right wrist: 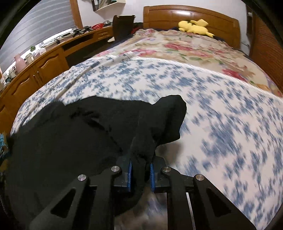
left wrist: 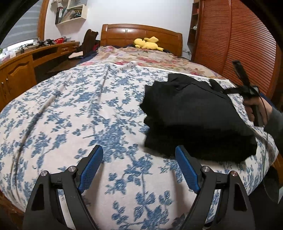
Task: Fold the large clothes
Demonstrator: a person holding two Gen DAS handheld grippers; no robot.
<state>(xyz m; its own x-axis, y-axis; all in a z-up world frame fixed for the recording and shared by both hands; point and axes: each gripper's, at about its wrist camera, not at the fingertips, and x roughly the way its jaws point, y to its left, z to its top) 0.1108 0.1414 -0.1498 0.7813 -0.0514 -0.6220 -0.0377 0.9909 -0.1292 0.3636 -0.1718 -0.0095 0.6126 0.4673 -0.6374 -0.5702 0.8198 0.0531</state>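
Black garment (left wrist: 198,116) lay bunched on the bed (left wrist: 88,109), toward its right edge. Right gripper (right wrist: 141,172) clamped a fold of it; left gripper (left wrist: 139,168) gaped empty, garment just fwd-right of it.

A blue-and-white floral sheet (left wrist: 99,113) is covering the near end of the bed, and a quilt with red and pink flowers (left wrist: 146,58) is lying beyond it towards the wooden headboard (left wrist: 141,34). A yellow plush toy (left wrist: 147,43) is resting just in front of that headboard. Along the left wall a long wooden desk (right wrist: 53,58) with cupboard doors is carrying small clutter, among it a pink bottle (right wrist: 19,63) and a red basket (right wrist: 97,26). A dark chair (right wrist: 123,26) is standing at the desk's far end. White shelves with books (left wrist: 70,11) are hanging above, and a slatted wooden wardrobe (left wrist: 230,44) is filling the right side.
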